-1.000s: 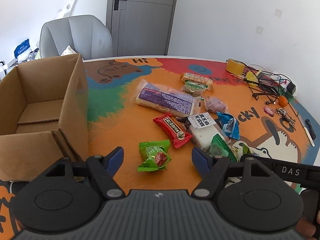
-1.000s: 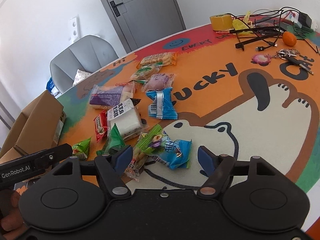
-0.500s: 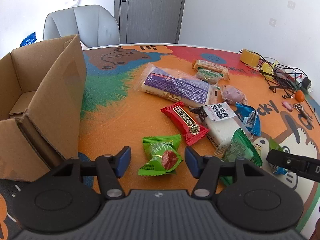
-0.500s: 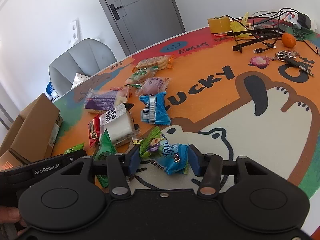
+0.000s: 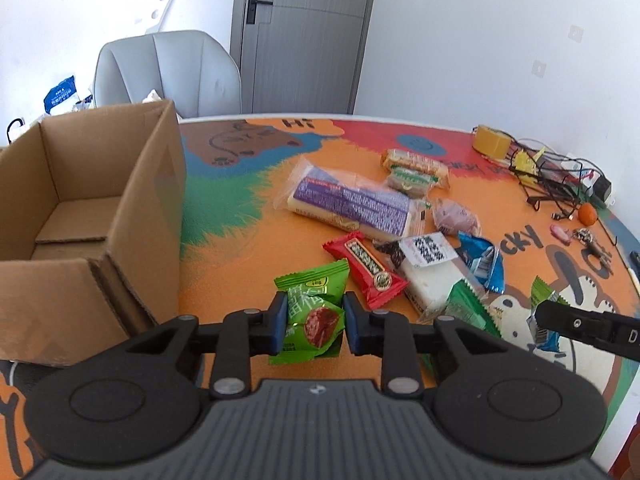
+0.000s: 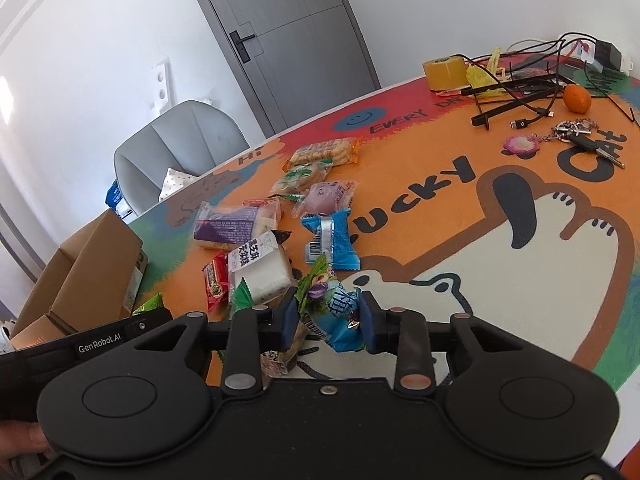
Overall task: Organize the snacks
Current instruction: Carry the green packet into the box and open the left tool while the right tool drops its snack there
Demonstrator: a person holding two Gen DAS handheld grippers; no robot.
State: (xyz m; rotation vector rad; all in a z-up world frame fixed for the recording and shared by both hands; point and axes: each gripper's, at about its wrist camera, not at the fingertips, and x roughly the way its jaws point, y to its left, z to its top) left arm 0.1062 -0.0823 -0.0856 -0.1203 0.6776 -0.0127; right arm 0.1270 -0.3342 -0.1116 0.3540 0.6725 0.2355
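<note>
1. The green snack packet (image 5: 310,316) sits pinched between the jaws of the left gripper (image 5: 314,322), low over the orange tabletop (image 5: 240,248) near its front edge, just beside the open cardboard box (image 5: 92,216).
2. The blue snack packet (image 6: 340,322) is pinched by the jaws of the right gripper (image 6: 329,322), with a green-and-purple wrapper (image 6: 316,280) bunched against it; I cannot tell whether that one is gripped too.
3. The remaining snacks lie clustered between: a red packet (image 5: 366,270), a white cake (image 5: 430,272), and a purple-labelled pack (image 5: 352,202).
4. Risk: both wrappers are slick and puffed, so either could slide out on lifting. The bunched wrapper may drag along and drop short of the box.
</note>
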